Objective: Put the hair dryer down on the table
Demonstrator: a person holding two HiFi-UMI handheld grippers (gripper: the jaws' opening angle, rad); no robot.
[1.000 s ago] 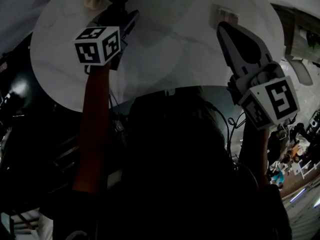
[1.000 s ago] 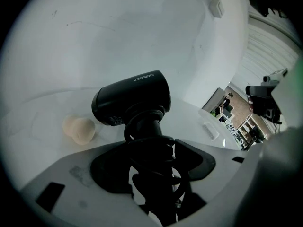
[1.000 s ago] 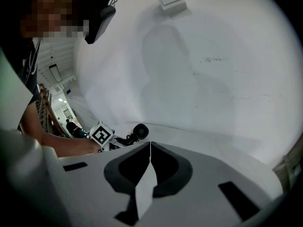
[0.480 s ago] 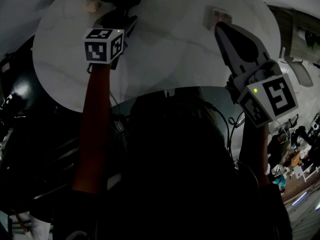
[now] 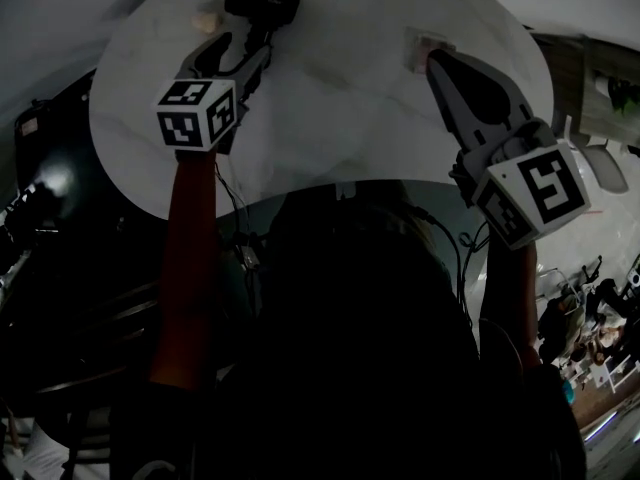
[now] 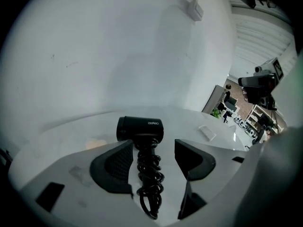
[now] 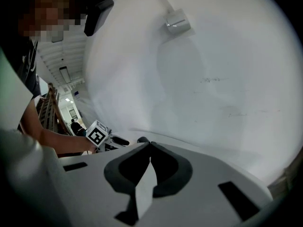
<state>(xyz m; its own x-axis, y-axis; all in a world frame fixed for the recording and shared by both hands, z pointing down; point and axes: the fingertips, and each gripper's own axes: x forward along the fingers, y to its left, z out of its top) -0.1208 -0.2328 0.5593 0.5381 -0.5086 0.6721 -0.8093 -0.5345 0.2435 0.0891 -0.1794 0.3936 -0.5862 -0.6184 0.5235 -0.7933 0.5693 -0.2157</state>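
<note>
In the head view we saw the hair dryer [image 5: 262,3] lying at the white table's [image 5: 340,128] far side, the left gripper [image 5: 238,56] just behind it and the right gripper [image 5: 436,63] well apart. The left gripper view showed jaws wide apart, flanking the cord-wrapped handle (no grip). The right gripper view showed jaws meeting at the tips, empty.

It looked like a recording lab or open workroom: a round white table [image 5: 330,118] stood against a bare wall [image 6: 118,46], with a mounted camera [image 6: 258,82] and people [image 6: 227,100] among shelves [image 6: 257,119] beyond.
</note>
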